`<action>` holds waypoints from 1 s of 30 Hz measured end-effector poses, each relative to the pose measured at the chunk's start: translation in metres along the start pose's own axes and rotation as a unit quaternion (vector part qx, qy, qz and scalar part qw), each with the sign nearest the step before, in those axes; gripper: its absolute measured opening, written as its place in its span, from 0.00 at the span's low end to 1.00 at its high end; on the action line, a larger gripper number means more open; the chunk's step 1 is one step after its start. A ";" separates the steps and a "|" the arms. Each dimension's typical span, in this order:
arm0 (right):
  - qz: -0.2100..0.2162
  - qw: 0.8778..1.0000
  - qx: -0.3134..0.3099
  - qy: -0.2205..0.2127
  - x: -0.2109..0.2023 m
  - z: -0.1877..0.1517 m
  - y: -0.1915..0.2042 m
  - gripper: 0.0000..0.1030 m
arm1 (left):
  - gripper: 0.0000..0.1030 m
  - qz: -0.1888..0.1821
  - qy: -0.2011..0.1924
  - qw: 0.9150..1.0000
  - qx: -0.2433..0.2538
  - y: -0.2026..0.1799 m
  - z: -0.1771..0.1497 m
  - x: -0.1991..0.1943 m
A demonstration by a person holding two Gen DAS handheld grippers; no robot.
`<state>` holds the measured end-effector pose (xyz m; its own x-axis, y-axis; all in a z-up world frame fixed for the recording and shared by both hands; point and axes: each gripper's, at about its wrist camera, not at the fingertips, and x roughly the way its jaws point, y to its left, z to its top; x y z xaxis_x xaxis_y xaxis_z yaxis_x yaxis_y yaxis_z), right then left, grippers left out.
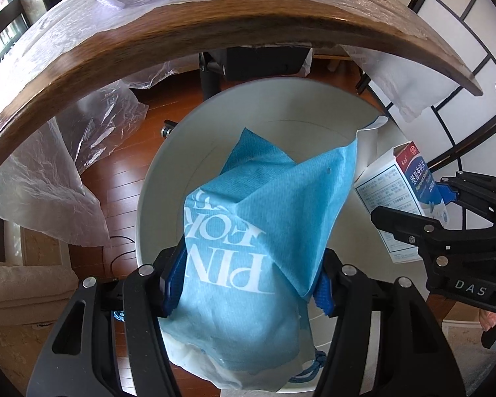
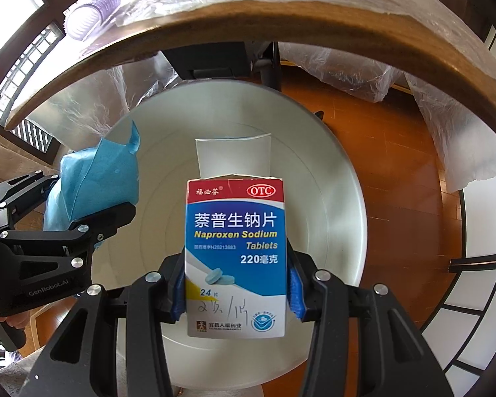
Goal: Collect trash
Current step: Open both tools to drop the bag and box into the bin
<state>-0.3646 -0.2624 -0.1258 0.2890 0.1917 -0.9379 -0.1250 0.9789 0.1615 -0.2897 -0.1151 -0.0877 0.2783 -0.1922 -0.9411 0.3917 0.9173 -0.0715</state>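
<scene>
The left gripper (image 1: 244, 292) pinches a blue bag (image 1: 248, 231); the right gripper (image 2: 236, 292) pinches a pill box (image 2: 236, 254); both hang over the empty white bin (image 2: 340, 218); dropping them is left, and more things sit on the table (image 1: 148, 36).

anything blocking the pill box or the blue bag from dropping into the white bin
Nothing visible. The pill box and the blue bag both hang above the open, empty white bin, apart from each other.

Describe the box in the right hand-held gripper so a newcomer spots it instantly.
Find the white bin on the wooden floor below the table edge. Above its opening, the right hand-held gripper clamps an upright pill box with its top flap open. Unlike the plain blue bag beside it, it is red, blue and white, printed "Naproxen Sodium Tablets".
</scene>
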 end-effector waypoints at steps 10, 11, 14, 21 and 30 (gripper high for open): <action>-0.001 1.000 0.004 0.008 0.007 0.000 0.000 0.45 | 0.60 0.000 0.007 1.000 0.007 0.000 0.000 0.006; -0.002 1.000 0.003 0.009 0.009 0.000 0.000 0.45 | 0.60 0.000 0.007 1.000 0.007 -0.001 0.000 0.006; -0.003 1.000 0.003 0.012 0.011 -0.001 0.001 0.45 | 0.60 0.001 0.008 1.000 0.008 -0.001 0.000 0.008; -0.006 1.000 0.007 0.014 0.014 0.000 0.000 0.45 | 0.60 0.004 0.010 1.000 0.013 -0.003 -0.001 0.012; -0.009 1.000 0.010 0.014 0.013 0.000 0.000 0.45 | 0.60 0.007 0.014 1.000 0.022 -0.003 -0.001 0.017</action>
<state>-0.3606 -0.2595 -0.1382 0.2635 0.1731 -0.9490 -0.1005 0.9833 0.1515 -0.2872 -0.1206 -0.1036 0.2600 -0.1693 -0.9507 0.4256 0.9038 -0.0446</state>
